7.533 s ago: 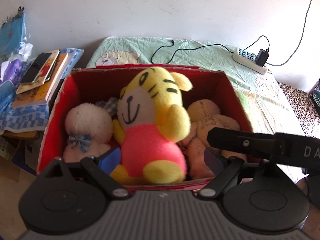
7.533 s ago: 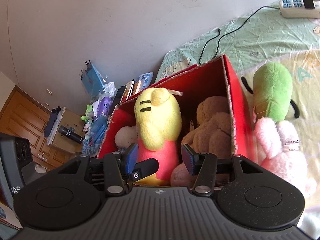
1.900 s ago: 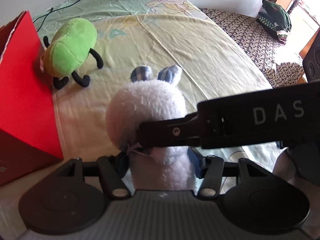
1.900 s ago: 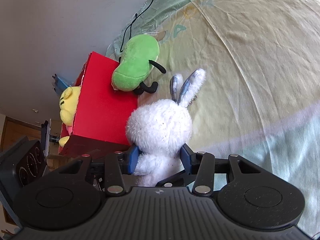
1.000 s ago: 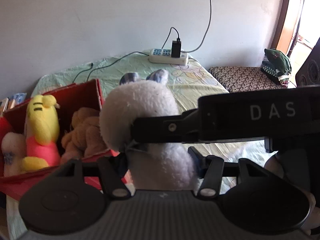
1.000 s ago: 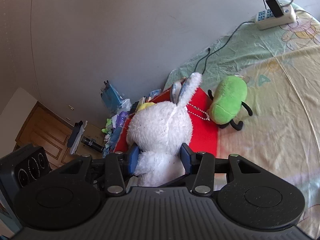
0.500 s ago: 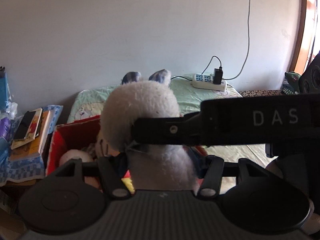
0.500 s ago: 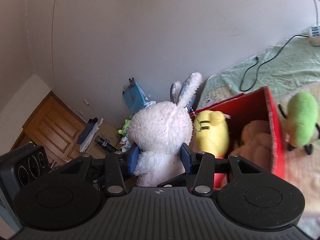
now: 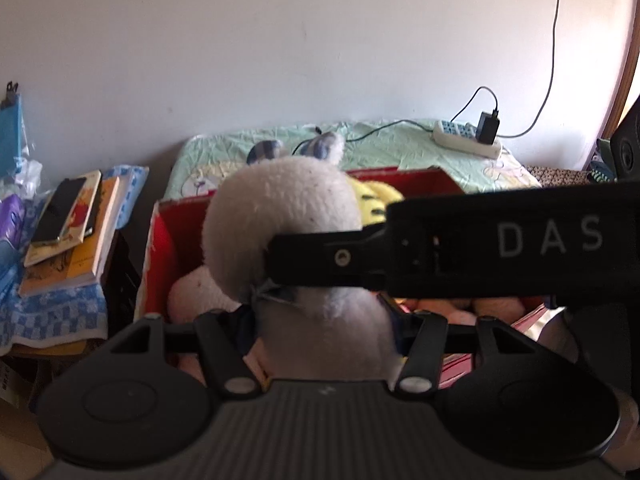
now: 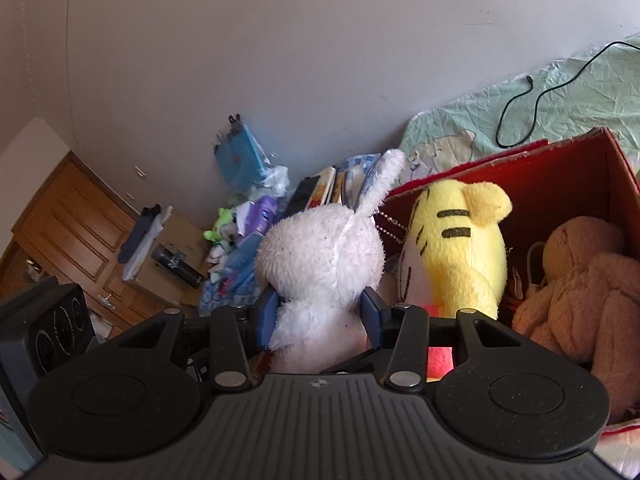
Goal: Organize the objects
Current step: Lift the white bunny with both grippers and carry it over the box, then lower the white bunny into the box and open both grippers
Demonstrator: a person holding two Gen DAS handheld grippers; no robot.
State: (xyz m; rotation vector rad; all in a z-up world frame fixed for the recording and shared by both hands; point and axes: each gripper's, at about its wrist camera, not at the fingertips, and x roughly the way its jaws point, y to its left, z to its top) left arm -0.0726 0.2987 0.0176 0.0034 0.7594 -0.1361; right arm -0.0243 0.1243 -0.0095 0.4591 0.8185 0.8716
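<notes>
Both hand-held grippers clamp one white plush rabbit [image 10: 320,264]: the right gripper [image 10: 320,314] squeezes its body between blue pads, and the left gripper [image 9: 320,320] pinches the same toy low on its body, with the right tool's black bar crossing the left wrist view. The rabbit hangs upright, ears up, at the near left end of an open red cardboard box [image 10: 560,172], above a pale plush [image 9: 192,296] already inside. In the box sit a yellow striped tiger plush [image 10: 452,248] in a pink shirt and, to its right, a brown teddy bear [image 10: 580,280].

The box rests on a bed spread with a pale green cartoon-print sheet [image 9: 384,148]. At the far edge, against a plain white wall [image 9: 280,40], lies a white power strip [image 9: 466,142] with a black charger plugged in; a black cable trails over the sheet. Left of the bed, a stack of books [image 9: 68,232] topped by a phone sits on a blue checked cloth. Farther left, bags and small toys crowd a wooden cabinet [image 10: 64,216].
</notes>
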